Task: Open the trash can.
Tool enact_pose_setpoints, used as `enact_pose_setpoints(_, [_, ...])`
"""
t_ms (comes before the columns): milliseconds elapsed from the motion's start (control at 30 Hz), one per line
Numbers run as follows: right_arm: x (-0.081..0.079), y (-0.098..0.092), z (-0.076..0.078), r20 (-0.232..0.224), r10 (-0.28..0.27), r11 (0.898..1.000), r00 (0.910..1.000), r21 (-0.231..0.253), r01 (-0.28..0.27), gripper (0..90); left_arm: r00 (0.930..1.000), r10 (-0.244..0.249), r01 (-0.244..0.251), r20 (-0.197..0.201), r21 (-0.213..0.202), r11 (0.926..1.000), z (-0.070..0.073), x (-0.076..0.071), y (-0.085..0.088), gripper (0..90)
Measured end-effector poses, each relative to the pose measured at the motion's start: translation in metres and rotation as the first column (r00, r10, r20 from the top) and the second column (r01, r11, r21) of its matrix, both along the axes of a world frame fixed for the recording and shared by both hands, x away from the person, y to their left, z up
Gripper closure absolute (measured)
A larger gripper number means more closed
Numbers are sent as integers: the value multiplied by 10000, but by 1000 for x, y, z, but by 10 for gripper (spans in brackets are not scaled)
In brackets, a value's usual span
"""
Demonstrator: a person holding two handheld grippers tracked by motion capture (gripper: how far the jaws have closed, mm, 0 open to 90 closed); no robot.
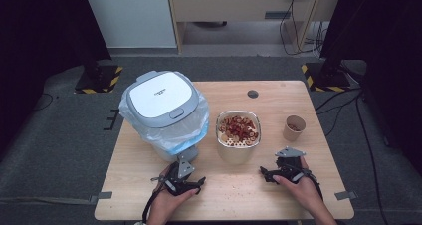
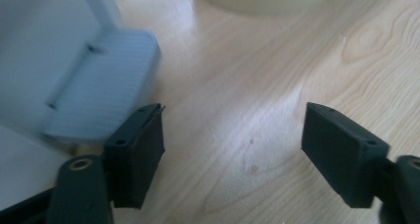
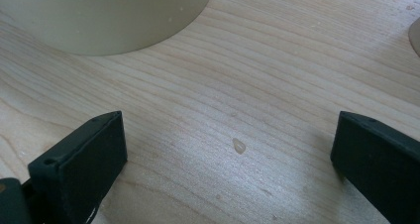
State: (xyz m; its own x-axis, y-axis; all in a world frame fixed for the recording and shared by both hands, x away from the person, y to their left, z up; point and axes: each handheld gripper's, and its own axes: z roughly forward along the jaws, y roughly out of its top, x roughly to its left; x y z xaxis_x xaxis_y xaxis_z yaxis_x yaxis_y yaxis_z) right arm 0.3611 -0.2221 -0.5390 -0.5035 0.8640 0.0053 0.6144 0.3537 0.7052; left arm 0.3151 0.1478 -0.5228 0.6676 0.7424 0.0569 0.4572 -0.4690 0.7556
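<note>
Your left hand-held gripper (image 1: 185,174) rests low on the pale wooden bench (image 1: 298,93), near its front edge, just in front of the white pedal bin with a grey-rimmed lid and a clear blue-tinted plastic liner (image 1: 161,105). In the left gripper view its two black jaws stand wide apart with bare wood between them — nothing is held. The bin's pale grey ribbed foot pedal (image 2: 101,97) lies just beside one of those jaws, close enough that you cannot tell whether they touch.

Your right hand-held gripper (image 1: 286,166) sits on the bench's front right part, just to the right of the cream-coloured round bowl with a strainer insert holding red and tan food pieces (image 1: 238,135). In the right gripper view its jaws are spread wide as well, empty, with only wood grain and a small pale speck (image 3: 239,145) between them. The bowl's cream wall (image 3: 104,16) curves across the upper left of that view, near but apart from the jaws.

The bowl stands at the middle of the bench, just right of the bin and between your two grippers. A small brown paper cup (image 1: 293,127) stands upright farther right, well apart from the bowl — behind your right hand (image 1: 303,187).
</note>
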Motion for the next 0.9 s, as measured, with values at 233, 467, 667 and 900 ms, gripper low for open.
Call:
enact_pose_setpoints(233, [-1, 0, 0, -10, 19, 10000, 10000, -4, -19, 13, 9981, -139, 149, 602, -163, 9998, 14, -2, 1, 489])
enact_pose_setpoints(467, [-1, 0, 0, -33, 36, 10000, 10000, -5, -36, 13, 9958, 8, 14, 917, -240, 9997, 24, 4, 2, 670])
enact_pose_setpoints(667, [-1, 0, 0, -31, 33, 10000, 10000, -9, -33, 13, 9946, 170, -160, 1029, -105, 9998, 27, 13, 11, 788])
enact_pose_setpoints(900, [-1, 0, 0, 2, 70, 10000, 10000, -9, -70, 13, 9924, 286, -308, 1201, 159, 9994, 23, 28, 13, 844])
